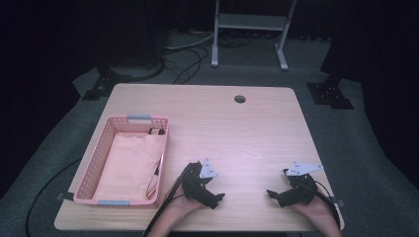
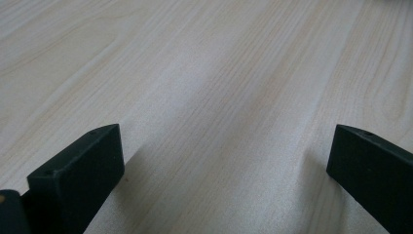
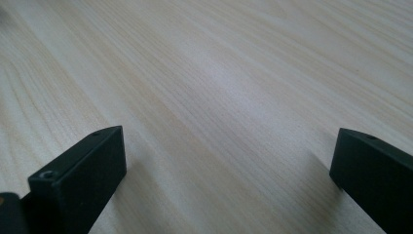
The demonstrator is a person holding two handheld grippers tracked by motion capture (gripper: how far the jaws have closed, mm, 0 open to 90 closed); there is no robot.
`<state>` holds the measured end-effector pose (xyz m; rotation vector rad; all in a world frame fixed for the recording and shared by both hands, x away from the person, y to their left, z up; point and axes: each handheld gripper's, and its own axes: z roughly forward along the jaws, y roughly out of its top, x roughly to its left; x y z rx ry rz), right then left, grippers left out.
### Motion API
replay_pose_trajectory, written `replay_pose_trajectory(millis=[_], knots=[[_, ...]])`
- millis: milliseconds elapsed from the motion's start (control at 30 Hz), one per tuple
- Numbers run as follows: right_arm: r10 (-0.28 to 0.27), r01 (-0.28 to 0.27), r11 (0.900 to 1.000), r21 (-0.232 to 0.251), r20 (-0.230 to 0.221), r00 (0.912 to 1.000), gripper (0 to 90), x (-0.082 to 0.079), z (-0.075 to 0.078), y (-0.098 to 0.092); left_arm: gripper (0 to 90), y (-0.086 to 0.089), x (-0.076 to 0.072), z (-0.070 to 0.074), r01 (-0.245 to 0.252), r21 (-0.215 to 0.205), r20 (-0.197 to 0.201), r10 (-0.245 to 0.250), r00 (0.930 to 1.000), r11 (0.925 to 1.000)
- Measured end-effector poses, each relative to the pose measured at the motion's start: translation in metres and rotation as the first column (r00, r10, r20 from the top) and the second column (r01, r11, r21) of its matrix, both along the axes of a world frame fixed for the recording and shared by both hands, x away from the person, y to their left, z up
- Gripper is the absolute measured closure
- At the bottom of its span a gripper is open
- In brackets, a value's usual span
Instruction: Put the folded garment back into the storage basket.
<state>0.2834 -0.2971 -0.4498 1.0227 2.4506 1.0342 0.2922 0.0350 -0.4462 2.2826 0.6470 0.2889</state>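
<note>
A pink plastic basket [image 1: 97,160] with grey handles stands on the left side of the wooden table [image 1: 247,128]. A folded peach cloth [image 1: 131,165] lies inside it, and a small dark object [image 1: 156,132] sits at its far end. My left gripper [image 1: 217,199] rests near the table's front edge, just right of the basket, open with nothing between its jaws. My right gripper [image 1: 274,195] rests at the front right, also open and empty. In the left gripper view the left gripper [image 2: 226,161] has bare wood between its jaws. The right gripper [image 3: 229,163] in its own view has the same.
A round cable hole [image 1: 240,98] sits near the table's far edge. Beyond the table are a white metal stand [image 1: 249,29], cables on grey carpet [image 1: 188,54] and dark stand feet at both sides.
</note>
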Motion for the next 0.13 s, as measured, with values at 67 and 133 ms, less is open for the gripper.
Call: replay_pose_trajectory(millis=[67, 133], knots=[[0.0, 0.0, 1.0, 0.0, 0.0, 1.0, 0.0, 0.0, 0.0, 0.0, 0.0, 0.0001, -0.0001, 0.0, -0.003, 0.0, 0.0, 0.003, 1.0, 1.0], [-0.006, 0.006, 1.0, 0.0, 0.0, 1.0, 0.0, -0.0007, 0.0, 0.0, 0.0, 0.0003, -0.0004, 0.0, -0.008, 0.0, 0.0, 0.008, 1.0, 1.0]])
